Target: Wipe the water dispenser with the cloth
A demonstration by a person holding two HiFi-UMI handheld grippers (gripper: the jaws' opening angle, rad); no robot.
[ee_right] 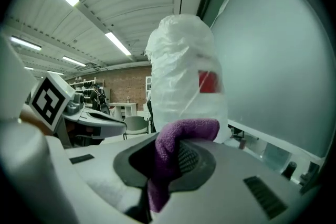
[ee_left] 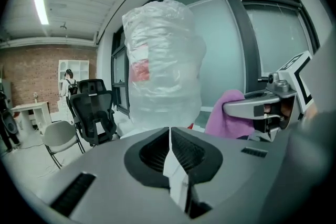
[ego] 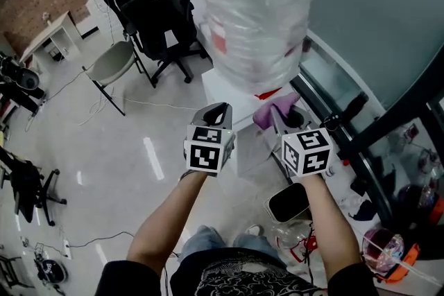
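Right gripper: your right gripper [ee_right: 167,168], lower centre of its own view, has its jaws clamped on the purple fleecy cloth [ee_right: 181,134], which bunches up above them.
Left gripper: your left gripper [ee_left: 170,155] has its jaws pressed together with nothing between them. In the head view it sits mid-frame, just left of the right one.
Cloth position: centre of the head view, near the white water dispenser body [ego: 223,90]; contact cannot be told.
Bottle: large water bottle wrapped in clear plastic film [ego: 251,10], upright on the dispenser, upper centre.
Surroundings: black mesh office chairs [ego: 163,7] upper left; frosted glass wall [ego: 374,10] upper right.
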